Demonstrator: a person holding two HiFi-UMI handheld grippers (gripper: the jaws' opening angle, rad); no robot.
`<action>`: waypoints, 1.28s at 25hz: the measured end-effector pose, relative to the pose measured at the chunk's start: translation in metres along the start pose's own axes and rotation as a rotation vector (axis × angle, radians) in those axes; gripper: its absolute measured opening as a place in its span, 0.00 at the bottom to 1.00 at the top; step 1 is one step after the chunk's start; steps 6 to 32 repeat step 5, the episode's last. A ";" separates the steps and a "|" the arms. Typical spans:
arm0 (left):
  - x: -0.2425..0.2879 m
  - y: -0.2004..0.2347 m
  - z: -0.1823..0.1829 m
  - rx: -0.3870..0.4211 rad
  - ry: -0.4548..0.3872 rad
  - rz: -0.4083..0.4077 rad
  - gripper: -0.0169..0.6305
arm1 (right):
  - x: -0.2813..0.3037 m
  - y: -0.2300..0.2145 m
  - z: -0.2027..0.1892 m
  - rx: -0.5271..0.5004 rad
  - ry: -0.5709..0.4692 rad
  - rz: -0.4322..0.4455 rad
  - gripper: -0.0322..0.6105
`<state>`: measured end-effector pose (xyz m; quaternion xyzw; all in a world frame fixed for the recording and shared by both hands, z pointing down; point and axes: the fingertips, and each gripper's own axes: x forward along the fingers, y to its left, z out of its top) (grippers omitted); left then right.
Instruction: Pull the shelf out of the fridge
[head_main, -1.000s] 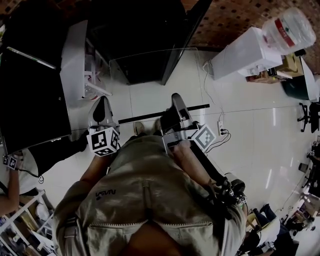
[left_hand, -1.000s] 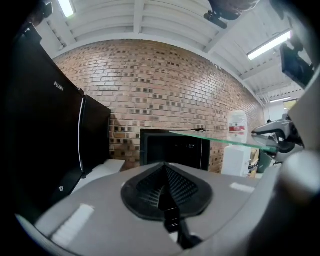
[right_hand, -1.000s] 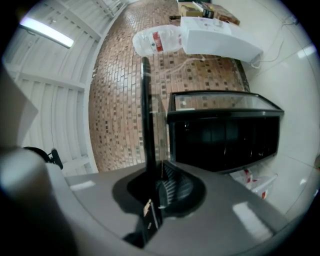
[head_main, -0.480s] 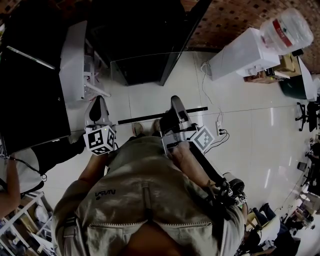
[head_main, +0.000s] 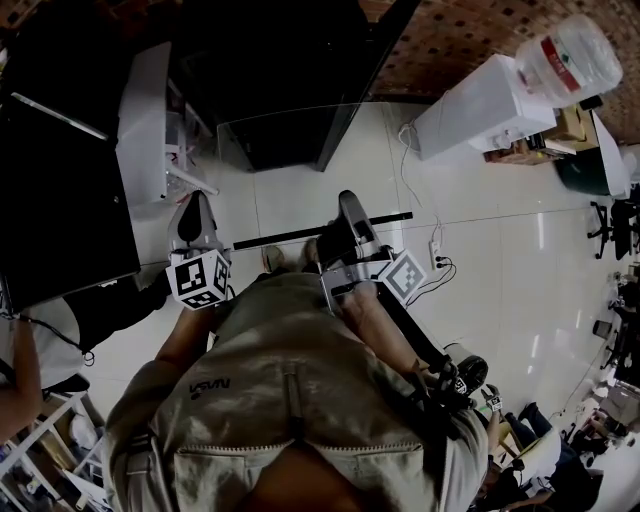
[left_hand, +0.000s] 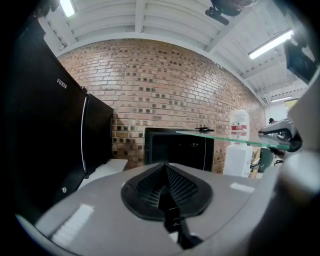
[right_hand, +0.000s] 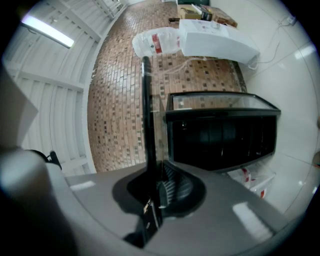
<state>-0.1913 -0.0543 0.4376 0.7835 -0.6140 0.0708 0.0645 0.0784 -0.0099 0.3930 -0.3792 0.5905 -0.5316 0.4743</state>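
Looks like an office break corner to me: brick wall (left_hand: 165, 75), shiny white tile floor (head_main: 500, 270), water cooler (head_main: 480, 105) with a big bottle (head_main: 570, 55), black fridge (left_hand: 177, 150), strip lights (left_hand: 270, 44) overhead.

Khaki shirt (head_main: 290, 400), small dark logo on chest. Left gripper (head_main: 196, 208), right gripper (head_main: 346, 203): grey shells, black ribbed pads (left_hand: 176, 186), white cubes (head_main: 200, 279) with black square markers.

A brick wall (left_hand: 165, 75) backs a glossy white floor (head_main: 480, 260) and white water dispenser (head_main: 480, 105).
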 end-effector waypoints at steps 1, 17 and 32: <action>0.000 0.000 0.000 0.000 -0.001 -0.001 0.04 | 0.000 0.000 0.000 0.000 -0.001 -0.001 0.07; 0.001 -0.002 0.001 -0.002 -0.003 -0.006 0.04 | 0.000 -0.002 0.001 0.003 -0.004 -0.005 0.07; 0.001 -0.002 0.001 -0.002 -0.003 -0.006 0.04 | 0.000 -0.002 0.001 0.003 -0.004 -0.005 0.07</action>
